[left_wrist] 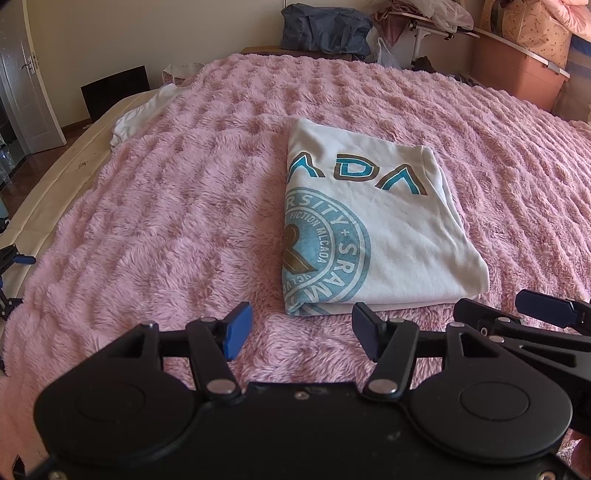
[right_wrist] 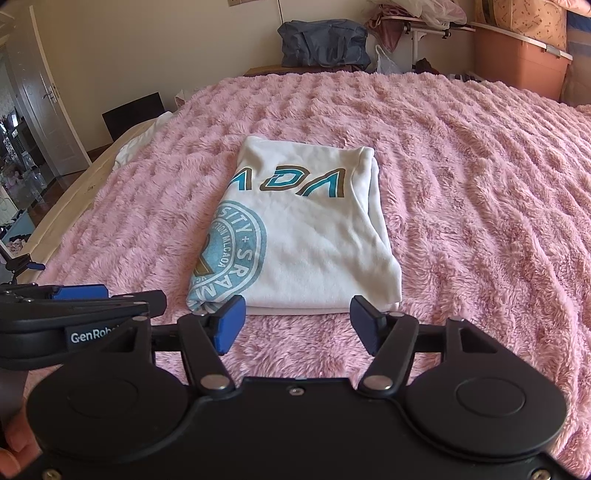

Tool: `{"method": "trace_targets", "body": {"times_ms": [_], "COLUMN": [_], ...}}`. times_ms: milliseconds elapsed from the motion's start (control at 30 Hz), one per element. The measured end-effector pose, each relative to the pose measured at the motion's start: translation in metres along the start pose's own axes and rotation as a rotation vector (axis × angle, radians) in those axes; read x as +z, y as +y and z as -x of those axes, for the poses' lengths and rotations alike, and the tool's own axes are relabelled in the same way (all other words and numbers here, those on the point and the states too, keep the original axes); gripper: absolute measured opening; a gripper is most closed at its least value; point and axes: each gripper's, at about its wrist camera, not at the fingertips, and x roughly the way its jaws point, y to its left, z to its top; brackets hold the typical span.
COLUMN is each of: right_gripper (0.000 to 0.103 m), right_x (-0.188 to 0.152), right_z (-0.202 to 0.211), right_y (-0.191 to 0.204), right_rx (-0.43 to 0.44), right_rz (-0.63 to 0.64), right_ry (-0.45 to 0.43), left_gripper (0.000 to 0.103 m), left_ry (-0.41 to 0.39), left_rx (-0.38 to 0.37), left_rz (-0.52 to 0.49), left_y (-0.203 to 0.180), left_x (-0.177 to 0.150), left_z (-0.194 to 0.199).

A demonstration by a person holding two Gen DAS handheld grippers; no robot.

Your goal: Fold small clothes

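Observation:
A white T-shirt (left_wrist: 388, 229) (right_wrist: 314, 236) with teal and brown print lies folded into a neat rectangle on the pink fluffy blanket (left_wrist: 166, 221) (right_wrist: 461, 221). My left gripper (left_wrist: 301, 328) stands open just short of the shirt's near left corner, with only blanket between its blue pads. My right gripper (right_wrist: 298, 323) is open too, its pads level with the shirt's near edge and nothing pinched. Each gripper shows at the side of the other's view: the right one's pad (left_wrist: 543, 313), the left one's pad (right_wrist: 74, 293). The two grippers sit side by side.
Another white garment (left_wrist: 144, 110) (right_wrist: 136, 147) lies crumpled at the bed's far left edge. Beyond the bed are a dark blue bag (left_wrist: 325, 29) (right_wrist: 321, 40), an orange storage bin (left_wrist: 517, 74) (right_wrist: 517, 62) and a cluttered rack. A door (left_wrist: 22, 74) stands at far left.

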Motion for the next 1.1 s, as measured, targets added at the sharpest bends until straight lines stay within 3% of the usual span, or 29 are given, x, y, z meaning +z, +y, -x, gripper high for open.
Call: {"method": "trace_targets", "body": {"times_ms": [1100], "right_gripper": [0.066], "right_x": [-0.0002], "right_z": [-0.0005], "right_y": [-0.0014], "right_rx": [0.001], "right_rz": [-0.012], "right_ry": [0.001], "left_gripper": [0.064], "left_ry": [0.013], "left_rx": [0.003], "left_rz": [0.004], "left_y": [0.0021], "left_x": [-0.0003], "left_z": [-0.0047]}}
